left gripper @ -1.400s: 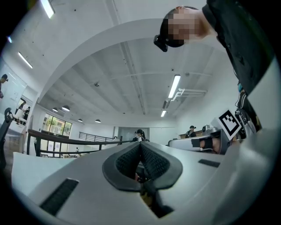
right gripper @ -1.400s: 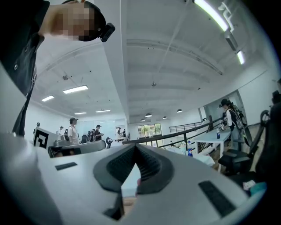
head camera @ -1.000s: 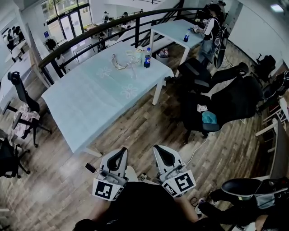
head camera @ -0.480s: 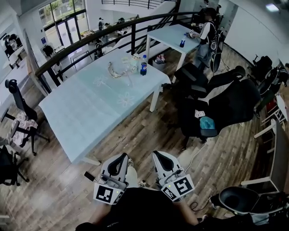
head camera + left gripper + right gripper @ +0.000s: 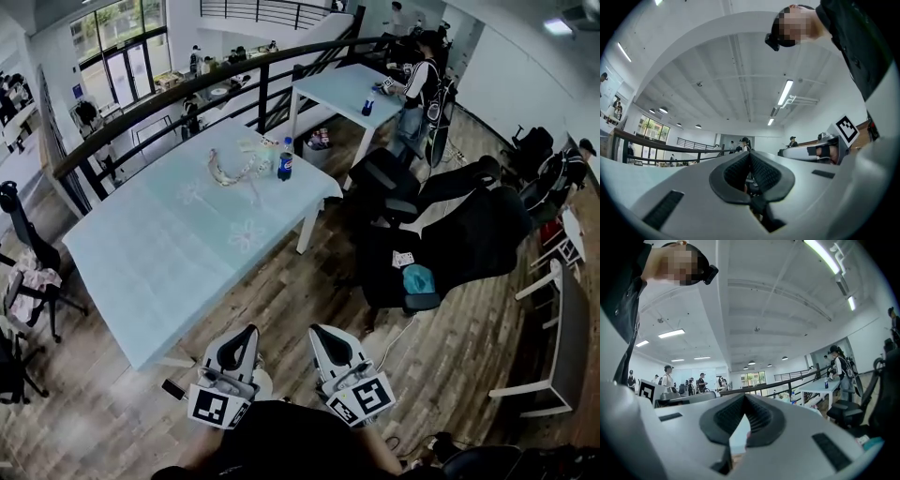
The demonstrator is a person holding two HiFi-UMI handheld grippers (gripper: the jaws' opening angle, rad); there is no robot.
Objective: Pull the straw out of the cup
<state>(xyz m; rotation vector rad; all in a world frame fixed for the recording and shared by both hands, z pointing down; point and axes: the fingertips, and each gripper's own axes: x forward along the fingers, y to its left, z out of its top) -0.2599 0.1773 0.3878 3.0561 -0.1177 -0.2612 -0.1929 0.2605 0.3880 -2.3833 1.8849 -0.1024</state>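
Both grippers are held close to my body at the bottom of the head view, far from the table. My left gripper (image 5: 242, 339) is shut and holds nothing. The same goes for my right gripper (image 5: 325, 339). In the left gripper view the left gripper (image 5: 750, 155) points up toward the ceiling with its jaws together. In the right gripper view the right gripper (image 5: 744, 398) points across the room, tips touching. Clear plastic items (image 5: 228, 172) lie at the far end of the light blue table (image 5: 159, 262). They are too small to make out a cup or a straw.
A blue bottle (image 5: 285, 164) stands by the clear items. Black office chairs (image 5: 450, 239) crowd the floor right of the table. A dark railing (image 5: 187, 92) runs behind it. A person (image 5: 419, 80) stands at a second table (image 5: 342, 84). Another chair (image 5: 23, 239) is at the left.
The view has shifted, so the table and chairs now sit further left and lower in the frame. Both grippers stay shut near my body, slightly lower in the picture.
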